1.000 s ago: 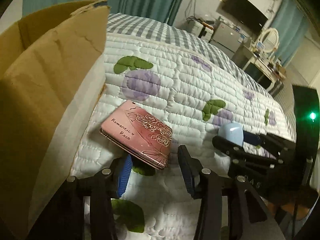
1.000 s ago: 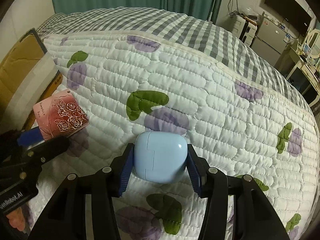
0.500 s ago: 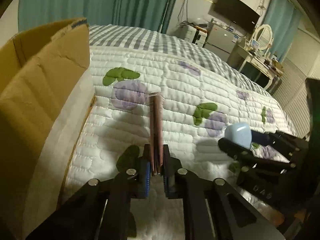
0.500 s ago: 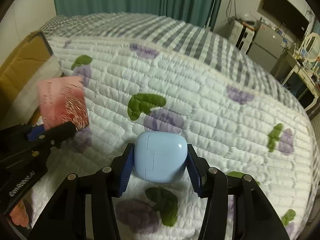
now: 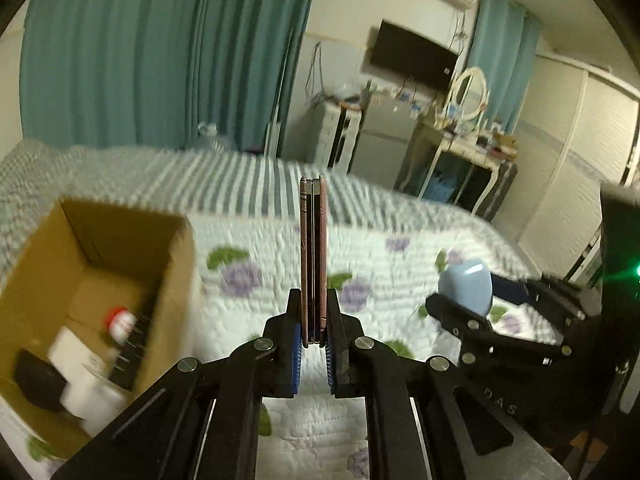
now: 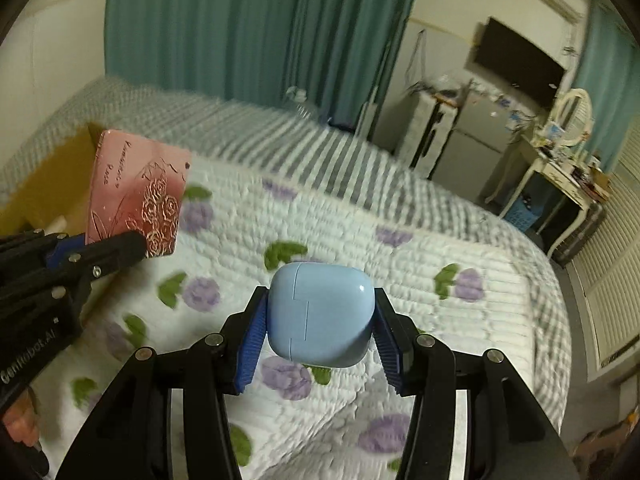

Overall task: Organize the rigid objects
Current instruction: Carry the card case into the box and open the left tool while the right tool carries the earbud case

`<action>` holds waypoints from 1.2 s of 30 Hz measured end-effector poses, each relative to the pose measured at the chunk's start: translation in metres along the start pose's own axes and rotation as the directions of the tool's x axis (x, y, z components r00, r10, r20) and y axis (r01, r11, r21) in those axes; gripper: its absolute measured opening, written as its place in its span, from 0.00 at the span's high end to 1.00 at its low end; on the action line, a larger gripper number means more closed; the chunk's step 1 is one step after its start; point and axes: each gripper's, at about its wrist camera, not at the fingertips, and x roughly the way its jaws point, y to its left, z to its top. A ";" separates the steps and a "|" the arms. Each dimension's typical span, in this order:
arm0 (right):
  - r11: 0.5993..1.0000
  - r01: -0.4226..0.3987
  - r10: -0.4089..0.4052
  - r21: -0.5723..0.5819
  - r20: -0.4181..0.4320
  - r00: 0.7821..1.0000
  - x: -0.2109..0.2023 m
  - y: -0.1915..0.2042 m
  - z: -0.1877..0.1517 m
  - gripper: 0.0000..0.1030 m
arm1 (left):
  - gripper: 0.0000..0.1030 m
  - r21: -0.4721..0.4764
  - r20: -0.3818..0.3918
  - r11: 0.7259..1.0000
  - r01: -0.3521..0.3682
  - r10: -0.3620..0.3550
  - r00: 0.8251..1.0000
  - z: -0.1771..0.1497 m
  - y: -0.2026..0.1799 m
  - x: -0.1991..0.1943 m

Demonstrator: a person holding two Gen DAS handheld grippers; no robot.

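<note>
**Both tongs loaded above the quilted bed**

While the left gripper (image 5: pixel 313 320) clamps its blue pads tight on a thin pink case (image 5: pixel 313 256), the case stands edge-on and upright between the jaws, its far end reaching well past the fingertips. From the right wrist view the same case (image 6: pixel 138 196) shows its flat face, embossed with roses and script, gripped near its lower edge. The right gripper (image 6: pixel 320 328) holds a pale blue earbud case (image 6: pixel 320 314) squarely between its ribbed pads, jaws partly spread around the rounded body; it hangs clear of the bedding.

Below both tools lies a white quilt (image 5: pixel 400 264) printed with purple flowers and green leaves, over a grey-and-white striped sheet (image 6: pixel 340 140). An open cardboard box (image 5: pixel 72 292) sits on the bed just left of the left gripper, holding blurred white, black and red items. Beyond the bed hang teal curtains (image 5: pixel 160 52); a wall-mounted television (image 6: pixel 516 64), a small fridge and a white vanity with an oval mirror (image 5: pixel 472 92) line the far wall.
</note>
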 end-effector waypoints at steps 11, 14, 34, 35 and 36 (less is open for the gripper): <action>0.999 -0.013 0.007 0.048 0.112 0.994 -0.080 0.051 0.051 0.51 | 0.91 0.134 0.071 0.986 -0.098 0.089 0.993 0.042 0.070 -0.071; 0.999 -0.025 0.021 0.028 0.135 0.991 -0.092 0.075 0.064 0.51 | 0.91 0.169 0.058 0.976 -0.135 0.127 0.990 0.037 0.095 -0.071; 0.991 -0.109 0.113 -0.074 0.042 0.993 -0.007 0.189 0.091 0.51 | 0.90 0.208 -0.105 0.968 -0.138 0.162 0.981 0.002 0.194 0.008; 0.991 -0.110 0.113 -0.075 0.034 0.993 -0.001 0.192 0.091 0.51 | 0.88 0.206 -0.097 0.969 -0.134 0.157 0.983 0.003 0.194 0.008; 0.991 -0.111 0.113 -0.077 0.028 0.993 0.001 0.196 0.091 0.51 | 0.88 0.209 -0.086 0.969 -0.133 0.154 0.984 0.004 0.194 0.006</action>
